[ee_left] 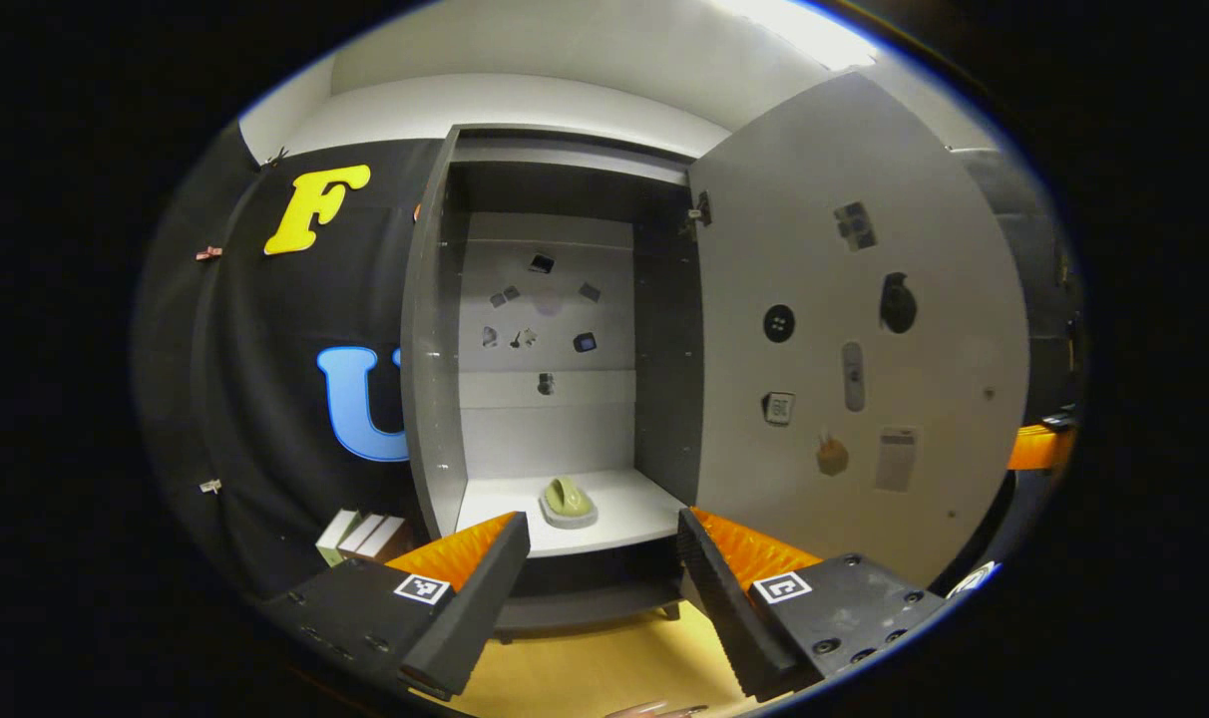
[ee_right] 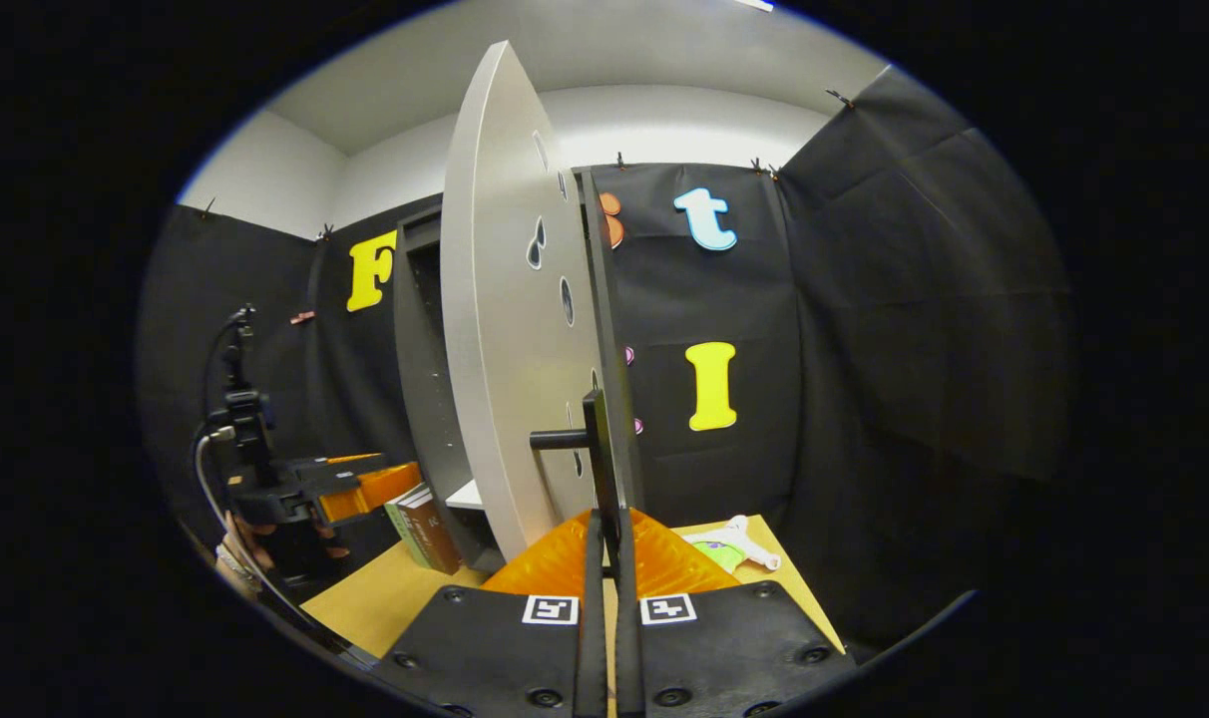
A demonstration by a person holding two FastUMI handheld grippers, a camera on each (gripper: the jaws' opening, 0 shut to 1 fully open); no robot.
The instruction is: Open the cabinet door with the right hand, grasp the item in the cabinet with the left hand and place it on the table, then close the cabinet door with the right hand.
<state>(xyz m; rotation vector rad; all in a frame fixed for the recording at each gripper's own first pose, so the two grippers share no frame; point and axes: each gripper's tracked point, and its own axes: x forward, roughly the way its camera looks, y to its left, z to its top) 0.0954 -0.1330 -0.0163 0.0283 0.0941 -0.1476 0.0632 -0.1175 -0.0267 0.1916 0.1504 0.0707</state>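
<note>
The grey cabinet (ee_left: 435, 329) stands open, its door (ee_left: 854, 329) swung out to the right. On the lower shelf (ee_left: 624, 524) lies a small green item (ee_left: 568, 497) on a pale base. My left gripper (ee_left: 604, 588) is open, held in front of the shelf and short of the item, which lies beyond the gap between its fingers. In the right gripper view the door (ee_right: 505, 329) is seen nearly edge-on. My right gripper (ee_right: 607, 558) is shut on the door's black handle (ee_right: 595, 439). The left gripper (ee_right: 365, 484) and the hand holding it (ee_right: 255, 548) show at the far left.
Several books (ee_left: 360, 536) lean beside the cabinet's left side, also visible as books (ee_right: 420, 529) in the right gripper view. A small white and green toy (ee_right: 729, 543) lies on the wooden table (ee_right: 365, 598) behind the open door. Small stickers dot the door's inner face.
</note>
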